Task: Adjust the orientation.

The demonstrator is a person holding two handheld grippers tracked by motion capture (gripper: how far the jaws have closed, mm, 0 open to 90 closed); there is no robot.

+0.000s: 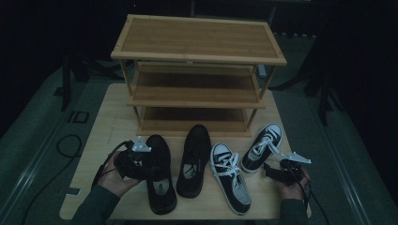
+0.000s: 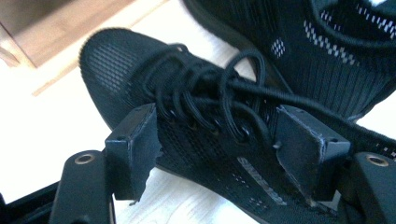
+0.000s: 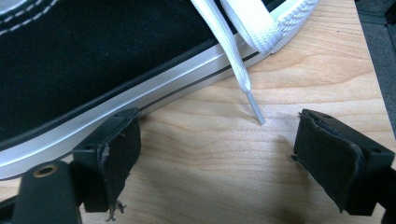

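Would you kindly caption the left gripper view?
Left gripper straddling a black mesh sneaker at its laces, jaws wide.

Four shoes point(image 1: 206, 168) lie in a row on the table point(image 1: 108, 136), before the rack point(image 1: 197, 75).

A pale wooden table point(image 1: 112, 123) stands in a very dim room. At its far edge rises a bamboo shoe rack point(image 1: 197, 42) with 3 slatted shelves. Grey-green floor point(image 1: 33, 136) surrounds the table, crossed by a black cable point(image 1: 68, 145) at the left. Behind the rack, everything sinks into darkness.
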